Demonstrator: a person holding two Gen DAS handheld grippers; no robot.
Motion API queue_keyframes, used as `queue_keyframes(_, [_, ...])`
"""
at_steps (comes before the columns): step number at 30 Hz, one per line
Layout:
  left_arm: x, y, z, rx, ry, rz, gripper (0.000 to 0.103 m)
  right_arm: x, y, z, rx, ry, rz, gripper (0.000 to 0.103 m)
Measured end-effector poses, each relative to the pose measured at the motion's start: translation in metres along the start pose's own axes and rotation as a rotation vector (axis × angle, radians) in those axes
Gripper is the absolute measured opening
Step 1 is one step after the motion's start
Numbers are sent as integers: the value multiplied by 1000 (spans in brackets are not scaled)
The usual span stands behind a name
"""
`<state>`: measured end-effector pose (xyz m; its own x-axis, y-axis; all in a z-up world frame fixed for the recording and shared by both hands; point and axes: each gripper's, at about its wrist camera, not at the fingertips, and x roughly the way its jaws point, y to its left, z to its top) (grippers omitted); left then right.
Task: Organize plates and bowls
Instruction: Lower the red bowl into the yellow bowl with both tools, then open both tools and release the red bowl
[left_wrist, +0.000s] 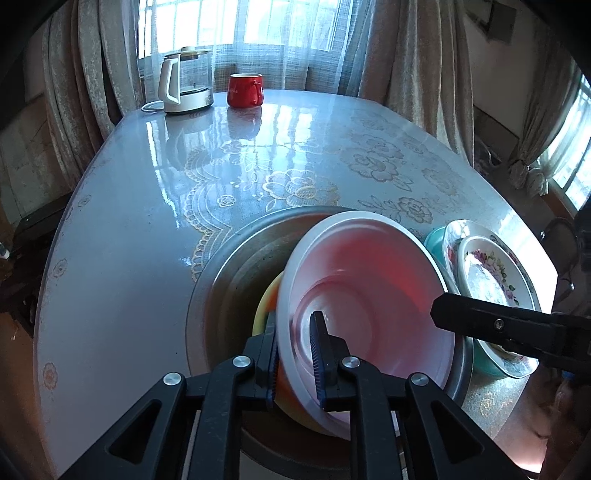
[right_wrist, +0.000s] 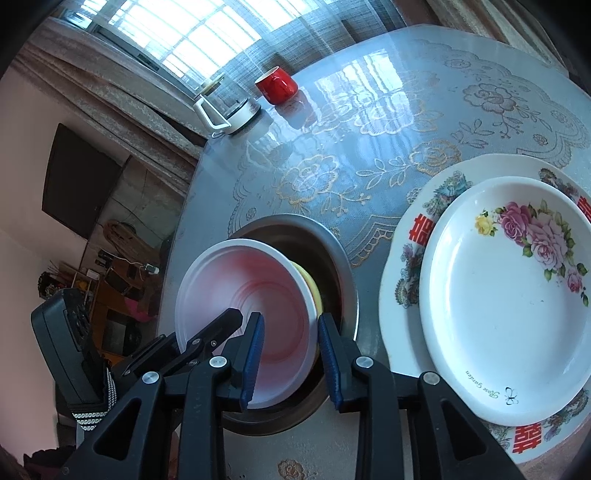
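Observation:
A white bowl with a pink-red inside (left_wrist: 369, 288) (right_wrist: 258, 288) stands tilted in a steel basin (left_wrist: 229, 266) (right_wrist: 332, 251), over a yellow bowl (left_wrist: 266, 306) (right_wrist: 314, 286). My left gripper (left_wrist: 295, 321) is shut on the white bowl's near rim. My right gripper (right_wrist: 290, 319) straddles the opposite rim with its jaws apart; the pads do not press on it. One finger (left_wrist: 476, 323) of the right gripper shows in the left wrist view. To the right, a small rose plate (right_wrist: 498, 314) (left_wrist: 487, 273) lies on a larger plate with red characters (right_wrist: 406, 240).
A teal bowl (left_wrist: 434, 240) sits under the plate stack. A red mug (left_wrist: 244, 90) (right_wrist: 277, 85) and a glass kettle (left_wrist: 184, 79) (right_wrist: 229, 110) stand at the table's far edge by the curtains. The glossy lace-patterned tabletop (left_wrist: 295, 155) stretches between them and the basin.

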<state>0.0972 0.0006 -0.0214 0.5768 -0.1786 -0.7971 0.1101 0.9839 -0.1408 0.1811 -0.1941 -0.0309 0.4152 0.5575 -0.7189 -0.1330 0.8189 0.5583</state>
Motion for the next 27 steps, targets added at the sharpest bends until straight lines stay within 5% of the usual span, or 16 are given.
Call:
queue_keyframes(4, [-4,-2,1,12,-18,31,18,3,0,-1,-2,6,-2,30])
queue_keyframes(8, [-8,-3,1,10,-27,5,37,3,0,1,-2,6,-3,30])
queue_keyframes(22, [-17,4,3,16,-66,72,37,9,14,0,-65,12,-66,31])
queue_keyframes(27, [-11,4,-1,25,-60,88,22,16,24,0,-111,19,-102,31])
